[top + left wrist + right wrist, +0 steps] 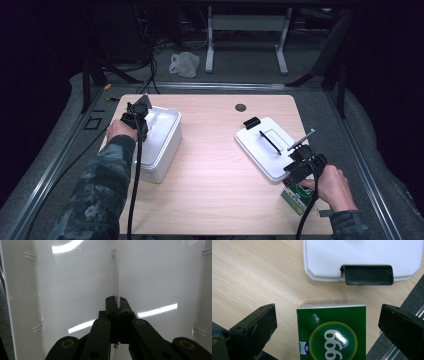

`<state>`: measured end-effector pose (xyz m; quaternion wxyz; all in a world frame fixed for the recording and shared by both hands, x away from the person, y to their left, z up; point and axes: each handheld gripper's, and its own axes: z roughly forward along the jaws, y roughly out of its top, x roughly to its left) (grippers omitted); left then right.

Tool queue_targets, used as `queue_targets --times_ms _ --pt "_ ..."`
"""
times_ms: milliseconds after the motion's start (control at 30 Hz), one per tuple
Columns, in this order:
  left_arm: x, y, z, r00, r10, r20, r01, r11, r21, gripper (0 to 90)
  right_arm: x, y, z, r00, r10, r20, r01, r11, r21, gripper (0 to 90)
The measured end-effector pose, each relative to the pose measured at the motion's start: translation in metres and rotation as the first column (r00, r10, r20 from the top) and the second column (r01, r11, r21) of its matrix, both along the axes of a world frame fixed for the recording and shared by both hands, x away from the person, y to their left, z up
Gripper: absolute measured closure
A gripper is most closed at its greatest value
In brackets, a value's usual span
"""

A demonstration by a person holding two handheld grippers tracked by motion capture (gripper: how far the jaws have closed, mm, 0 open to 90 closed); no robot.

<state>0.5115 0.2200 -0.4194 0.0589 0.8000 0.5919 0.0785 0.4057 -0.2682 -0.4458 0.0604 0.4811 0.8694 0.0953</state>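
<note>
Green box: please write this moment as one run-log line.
left tongs: shut on bin wall | right tongs: open around green box | lid: off, on table

Pale wooden table (215,165), rounded corners, a dark round hole (240,107) in the board near the far edge. Under the left tongs (137,119), an open white bin (165,150) standing on the board; just beyond the right tongs (300,172), a white lid (265,150) lying flat with a black bar handle and a black latch at each end, one latch (367,274) shown close in the right gripper view. Directly below the right tongs and between their spread jaws, a green box (332,335) marked 999, flat on the wood at the table's near right edge, close to the lid but apart from it.
</note>
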Motion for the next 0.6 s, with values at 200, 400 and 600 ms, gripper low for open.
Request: queue_targets --times_ms 200,400,600 --pt "-0.009 -0.004 0.0 0.9894 -0.145 0.004 0.145 0.9893 0.017 89.6 -0.001 -0.002 0.003 1.0 0.002 -0.003 -0.002 1.0 0.004 1.4" --pt "-0.018 -0.011 0.0 0.9596 -0.281 0.001 0.281 0.959 0.036 89.5 -0.001 -0.005 0.003 1.0 -0.004 0.005 0.004 1.0 0.01 1.3" --pt "-0.027 -0.024 0.001 0.9115 -0.411 -0.003 0.411 0.9107 0.04 89.6 -0.001 -0.006 0.005 1.0 -0.01 0.002 0.01 1.0 0.011 1.3"
